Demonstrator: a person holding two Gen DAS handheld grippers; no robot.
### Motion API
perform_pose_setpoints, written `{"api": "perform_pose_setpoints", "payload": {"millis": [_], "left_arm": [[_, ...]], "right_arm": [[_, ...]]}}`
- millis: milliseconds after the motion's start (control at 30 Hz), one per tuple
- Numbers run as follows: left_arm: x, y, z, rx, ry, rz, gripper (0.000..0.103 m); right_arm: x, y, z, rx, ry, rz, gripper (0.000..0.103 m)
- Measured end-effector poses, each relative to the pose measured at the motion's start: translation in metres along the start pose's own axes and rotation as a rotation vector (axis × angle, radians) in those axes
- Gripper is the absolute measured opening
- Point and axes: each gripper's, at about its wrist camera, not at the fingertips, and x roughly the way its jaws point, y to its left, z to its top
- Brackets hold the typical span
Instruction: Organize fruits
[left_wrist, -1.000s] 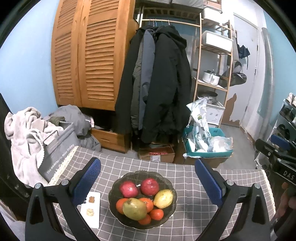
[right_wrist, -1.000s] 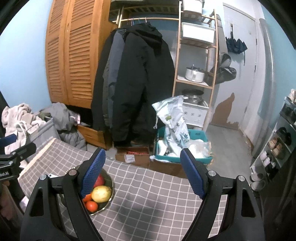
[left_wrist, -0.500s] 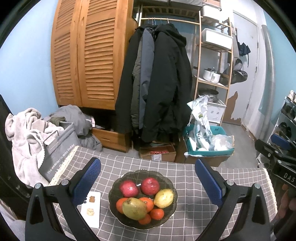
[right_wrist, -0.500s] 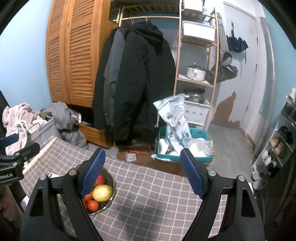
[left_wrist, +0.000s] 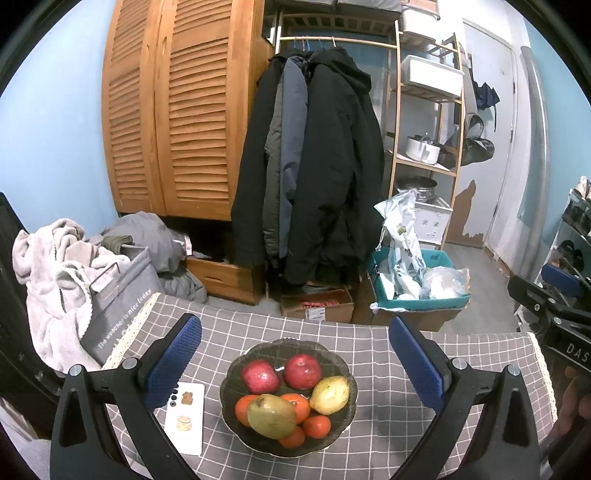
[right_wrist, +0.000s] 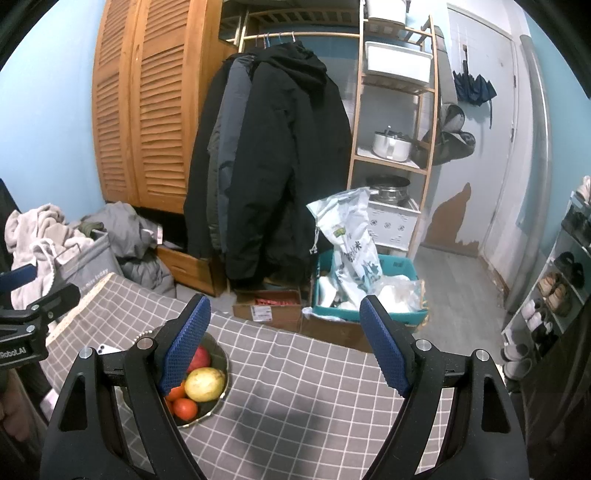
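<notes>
Left tongs (left_wrist: 295, 354) hang wide open and empty over the bowl (left_wrist: 236, 373), which sits left of middle on the surface (left_wrist: 369, 332). Inside: two apples (left_wrist: 260, 376), pears (left_wrist: 271, 415) and oranges (left_wrist: 317, 425), all piled together. Any pick here wants a gentle pinch on a top fruit. Right tongs (right_wrist: 284, 343) gape empty over bare cloth.

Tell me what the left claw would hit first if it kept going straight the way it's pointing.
Probably the fruit bowl: it sits centred between the open left claw fingers. The red apples at its far side look nearest that line, though depth is unclear.
</notes>
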Motion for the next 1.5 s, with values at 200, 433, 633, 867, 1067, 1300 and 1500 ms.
{"api": "perform_pose_setpoints", "payload": {"millis": [200, 433, 633, 867, 1067, 1300, 1500], "left_arm": [[0.0003, -0.0002, 0.0001, 0.001, 0.001, -0.001, 0.102], [0.0003, 0.0002, -0.0003, 0.003, 0.001, -0.001, 0.102], [0.0002, -0.0003, -0.0003, 0.002, 0.000, -0.001, 0.102], [0.0002, -0.0004, -0.0002, 0.002, 0.001, -0.001, 0.102], [0.0002, -0.0001, -0.0005, 0.001, 0.001, -0.001, 0.102], [0.0003, -0.0019, -0.0020, 0.000, 0.009, 0.021, 0.102], [-0.0013, -0.0031, -0.0020, 0.011, 0.005, 0.040, 0.102]], "right_arm": [[0.0009, 0.0000, 0.0003, 0.000, 0.001, 0.000, 0.082], [0.0010, -0.0003, 0.0005, 0.000, 0.000, 0.001, 0.082], [0.0005, -0.0004, 0.0002, 0.000, 0.001, 0.001, 0.082], [0.0007, -0.0003, 0.0000, -0.001, 0.001, 0.001, 0.082], [0.0004, 0.0000, -0.0002, -0.001, 0.000, 0.000, 0.082], [0.0004, 0.0005, -0.0003, -0.001, 0.000, 0.000, 0.082], [0.0004, 0.0009, -0.0004, -0.002, 0.000, 0.000, 0.082]]}}
